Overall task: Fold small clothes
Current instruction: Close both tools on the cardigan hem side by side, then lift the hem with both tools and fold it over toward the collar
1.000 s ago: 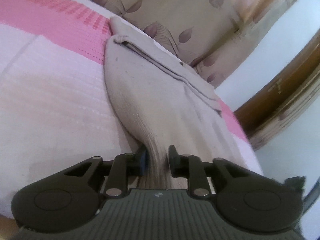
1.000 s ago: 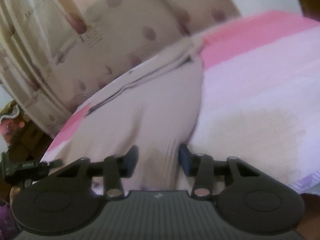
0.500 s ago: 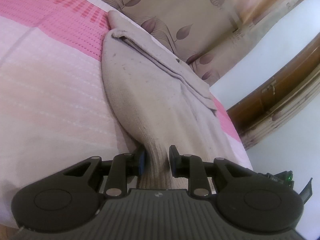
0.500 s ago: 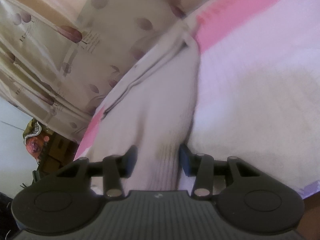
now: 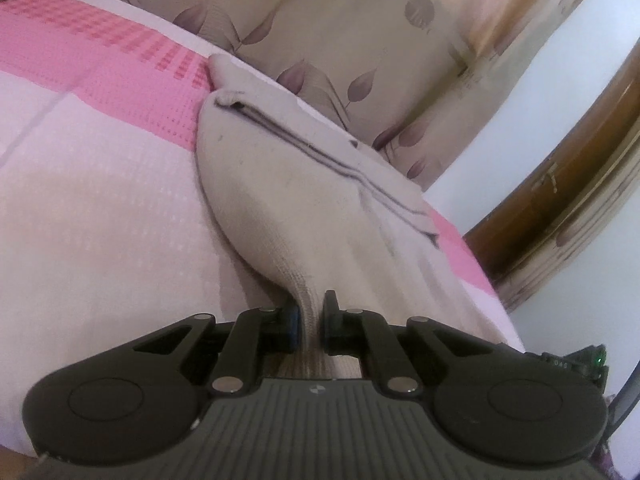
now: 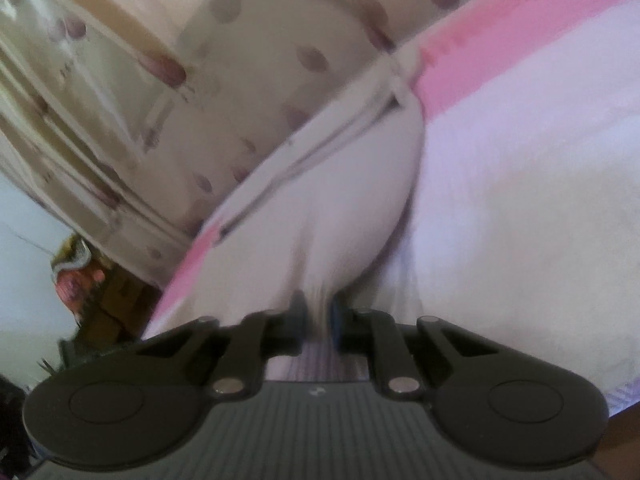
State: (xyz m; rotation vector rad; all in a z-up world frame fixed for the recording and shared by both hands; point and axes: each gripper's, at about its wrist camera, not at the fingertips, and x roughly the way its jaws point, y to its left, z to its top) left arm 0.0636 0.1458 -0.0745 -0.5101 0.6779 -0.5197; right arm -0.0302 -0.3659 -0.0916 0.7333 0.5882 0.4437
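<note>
Left wrist view first: the left gripper (image 5: 309, 326) is clamped on a bunched near corner of a beige garment (image 5: 296, 200), with the cloth pinched into a narrow ribbed neck between the two pads. From that pinch the garment fans out ahead of the gripper and lies on the bed (image 5: 100, 208), over its pink and white cover. A dark seam line (image 5: 320, 156) crosses the far part of the cloth, slanting from upper left to lower right, so the garment's long axis runs roughly across the gripper's line of sight and its far hem sits straight ahead of the fingers. Leaf-patterned curtains (image 5: 320, 40) hang behind the bed and a wooden frame (image 5: 560, 200) curves at the right.

Right wrist view, blurred by motion: the right gripper (image 6: 318, 320) is likewise closed on the other near corner of the same garment (image 6: 328, 208), the fabric gathered tight between the pads. The cloth spreads forward and up to the left, and its far edge with the seam (image 6: 320, 148) lies directly ahead.

Both grippers hold the near edge about equally, neither plainly closer to the far hem. Judging from this, the fold turns on carrying the near edge forward, away from both grippers, onto that far hem, keeping the two corners level.
</note>
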